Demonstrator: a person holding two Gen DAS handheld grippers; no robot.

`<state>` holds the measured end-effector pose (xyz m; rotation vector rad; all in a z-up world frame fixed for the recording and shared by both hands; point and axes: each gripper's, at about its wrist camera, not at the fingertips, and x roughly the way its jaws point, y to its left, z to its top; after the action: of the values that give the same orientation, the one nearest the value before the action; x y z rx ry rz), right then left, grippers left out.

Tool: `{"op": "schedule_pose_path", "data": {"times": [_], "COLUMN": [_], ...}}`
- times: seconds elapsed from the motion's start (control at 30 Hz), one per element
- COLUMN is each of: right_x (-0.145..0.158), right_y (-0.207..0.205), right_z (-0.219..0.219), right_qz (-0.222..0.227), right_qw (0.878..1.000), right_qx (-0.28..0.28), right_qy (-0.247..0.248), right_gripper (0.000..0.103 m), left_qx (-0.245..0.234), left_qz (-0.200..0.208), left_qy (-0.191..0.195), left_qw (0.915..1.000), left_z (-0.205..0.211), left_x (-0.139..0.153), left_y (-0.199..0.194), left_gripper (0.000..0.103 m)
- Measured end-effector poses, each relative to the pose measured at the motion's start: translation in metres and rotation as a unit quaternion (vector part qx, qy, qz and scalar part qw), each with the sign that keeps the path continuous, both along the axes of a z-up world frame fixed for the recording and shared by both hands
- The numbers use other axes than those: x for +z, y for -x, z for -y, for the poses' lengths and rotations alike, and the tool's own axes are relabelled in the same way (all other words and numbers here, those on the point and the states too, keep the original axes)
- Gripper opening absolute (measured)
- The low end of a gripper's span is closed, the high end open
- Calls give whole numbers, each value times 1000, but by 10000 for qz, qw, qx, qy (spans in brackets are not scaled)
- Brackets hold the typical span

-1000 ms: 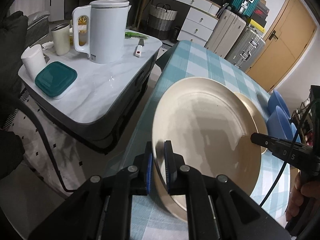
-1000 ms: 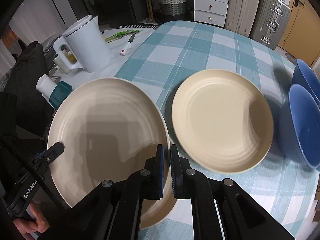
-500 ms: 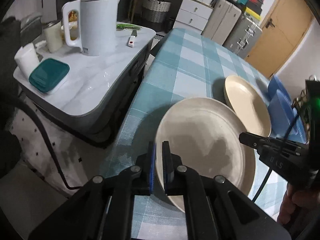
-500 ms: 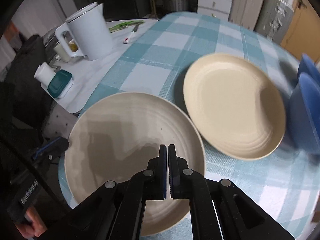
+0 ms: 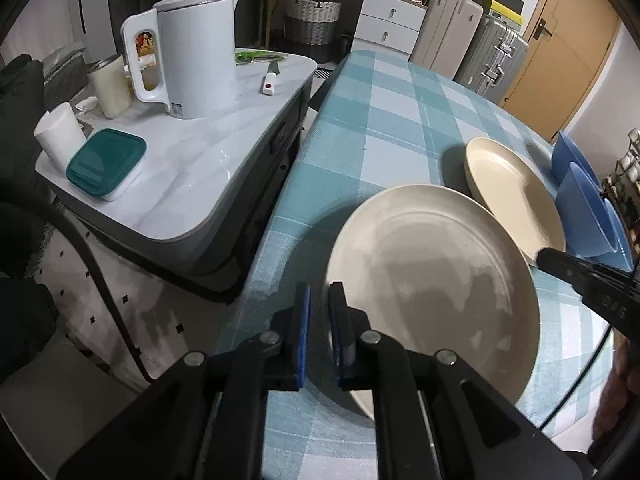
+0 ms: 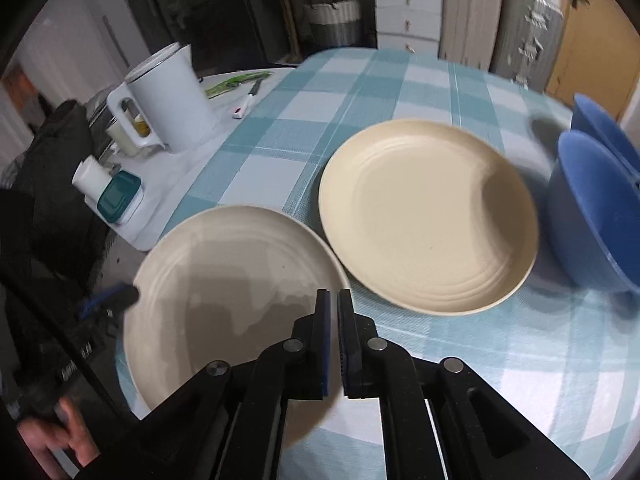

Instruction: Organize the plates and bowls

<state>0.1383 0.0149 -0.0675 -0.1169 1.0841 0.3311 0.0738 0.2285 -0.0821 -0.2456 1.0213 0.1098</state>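
Note:
A large grey-beige plate lies flat on the checked tablecloth near the table's left edge; it also shows in the right wrist view. My left gripper is slightly open at its near-left rim, no longer clamping it. My right gripper is nearly shut and empty at the plate's right rim. A cream plate lies beside it, also visible in the left wrist view. Two blue bowls stand at the right.
A low marble side table stands left of the dining table with a white kettle, a teal-lidded box, cups and a knife. Suitcases, drawers and a door are at the back.
The large plate went from tilted and held up by my left gripper to lying flat on the cloth. The left jaws have opened off its rim. The right gripper drew back slightly.

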Motion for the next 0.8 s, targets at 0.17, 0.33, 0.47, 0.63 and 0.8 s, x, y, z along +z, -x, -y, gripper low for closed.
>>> {"op": "schedule_pose_path", "data": {"times": [0.17,0.33,0.47,0.63,0.8], "right_x": [-9,-27,-41,-52,-53], "right_y": [7,10,10,8,6], "right_z": [14,23,27,24,25], "right_qz": [124,-117,-246,-311,-268], "right_qw": [9998,9988,9967,9940,9920], "right_qx": [-163,-136,-222,-158,-119], "right_qy": [-39,-464,-734,-1032,-1230], "right_gripper": [30,42,42,43,43], "left_qx": [27,53,-22,-204,-255], "left_qz": [-11,-91,-177,-267,-290], "left_qy": [-231,-189,-60,98,213], "left_qw": [9997,9998,9998,9994,9990], "left_z": [2,0,1,6,7], "left_x": [-2,-8,-13,-19,-22], "left_y": [-3,-7,-10,-15,-16], "left_gripper": [27,42,42,42,39]}}
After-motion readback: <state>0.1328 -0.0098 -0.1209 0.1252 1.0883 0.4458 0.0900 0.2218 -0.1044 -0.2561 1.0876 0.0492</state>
